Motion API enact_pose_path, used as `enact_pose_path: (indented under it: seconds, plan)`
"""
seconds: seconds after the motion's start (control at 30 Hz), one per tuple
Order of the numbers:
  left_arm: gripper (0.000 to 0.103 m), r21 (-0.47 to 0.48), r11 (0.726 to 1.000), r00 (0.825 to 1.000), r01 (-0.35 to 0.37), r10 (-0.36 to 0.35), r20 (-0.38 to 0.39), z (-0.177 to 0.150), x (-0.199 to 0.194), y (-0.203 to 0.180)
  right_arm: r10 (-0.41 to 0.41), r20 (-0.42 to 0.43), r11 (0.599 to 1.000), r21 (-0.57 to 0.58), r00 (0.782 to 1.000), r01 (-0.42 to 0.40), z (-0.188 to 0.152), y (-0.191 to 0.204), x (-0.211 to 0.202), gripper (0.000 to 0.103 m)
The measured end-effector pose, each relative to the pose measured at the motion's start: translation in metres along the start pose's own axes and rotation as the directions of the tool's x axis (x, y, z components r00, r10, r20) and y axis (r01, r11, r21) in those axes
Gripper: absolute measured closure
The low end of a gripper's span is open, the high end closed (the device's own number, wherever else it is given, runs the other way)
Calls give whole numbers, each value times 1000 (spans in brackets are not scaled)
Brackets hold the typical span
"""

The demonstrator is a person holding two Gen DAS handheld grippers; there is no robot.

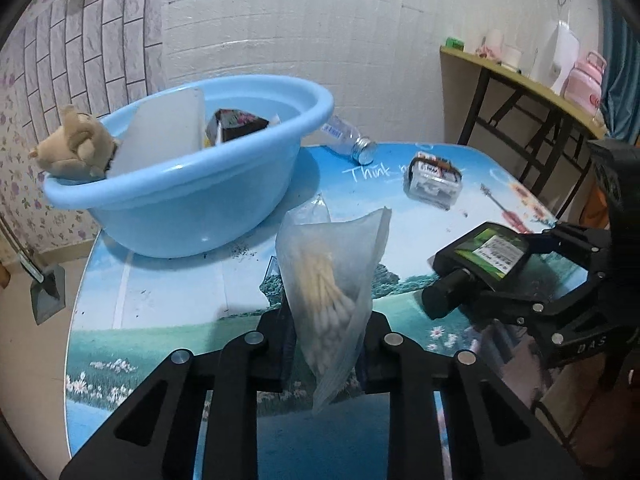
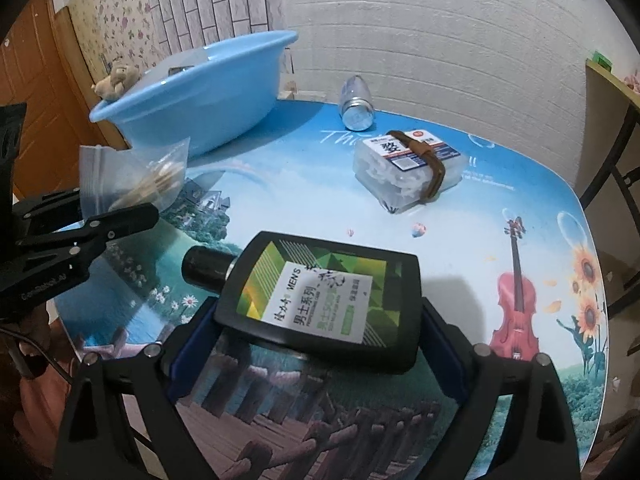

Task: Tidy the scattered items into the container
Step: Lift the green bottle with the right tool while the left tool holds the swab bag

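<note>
White brick-pattern wall panels fill the background behind the printed landscape table (image 2: 460, 240), which occupies the centre of both views and carries every loose item. At the upper left of each frame stands the blue basin (image 1: 192, 184), the container for this task; it already holds a white sheet, a dark packet and a plush toy (image 1: 76, 146) slumped over its left rim, so the sorting appears partly done. At lower centre of the right wrist view, the right gripper (image 2: 320, 344) is clenched on the flat black bottle (image 2: 320, 300), gripped across its broad body with the cap pointing left, an orientation that keeps the weight between the pads. At lower centre of the left wrist view, the left gripper (image 1: 324, 344) is clamped on the clear bag of cotton swabs (image 1: 332, 280), pinched near its lower end so the bag stands upward. Still on the table, right of the basin, lie the strapped clear plastic box (image 2: 408, 172) and, smallest, the capped clear bottle (image 2: 357, 98) on its side.
</note>
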State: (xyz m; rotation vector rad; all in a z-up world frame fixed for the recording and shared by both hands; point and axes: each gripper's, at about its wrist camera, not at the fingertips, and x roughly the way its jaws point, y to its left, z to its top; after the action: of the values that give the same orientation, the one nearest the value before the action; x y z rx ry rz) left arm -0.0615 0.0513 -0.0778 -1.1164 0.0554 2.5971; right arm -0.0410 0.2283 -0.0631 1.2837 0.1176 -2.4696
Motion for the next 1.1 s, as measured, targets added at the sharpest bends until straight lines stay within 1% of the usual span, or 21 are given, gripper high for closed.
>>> enact_pose_path:
  seconds: [0.17, 0.27, 0.43, 0.6, 0.73, 0.87, 1.1]
  plan:
    - [81, -12, 1000, 999, -3, 3, 52, 2, -24, 4, 29, 64, 1000, 4, 998, -29, 4, 3, -16, 13]
    - [81, -16, 1000, 997, -13, 14, 78, 4, -37, 7, 44, 97, 999, -19, 994, -42, 10, 7, -23, 13]
    - [81, -36, 999, 994, -34, 38, 99, 3, -50, 17, 66, 106, 998, -33, 992, -63, 12, 13, -25, 13]
    - [81, -55, 998, 994, -40, 45, 96, -1, -52, 25, 81, 107, 997, -26, 991, -79, 13, 13, -22, 13]
    - [81, -60, 997, 997, -41, 45, 69, -7, -44, 24, 77, 106, 997, -24, 991, -75, 13, 12, -22, 13]
    - [81, -54, 998, 998, -33, 36, 54, -12, -40, 22, 69, 101, 996, -55, 992, -64, 12, 16, -21, 13]
    - [81, -58, 998, 998, -29, 32, 56, -13, -40, 23, 91, 93, 994, -74, 992, -84, 12, 18, -19, 12]
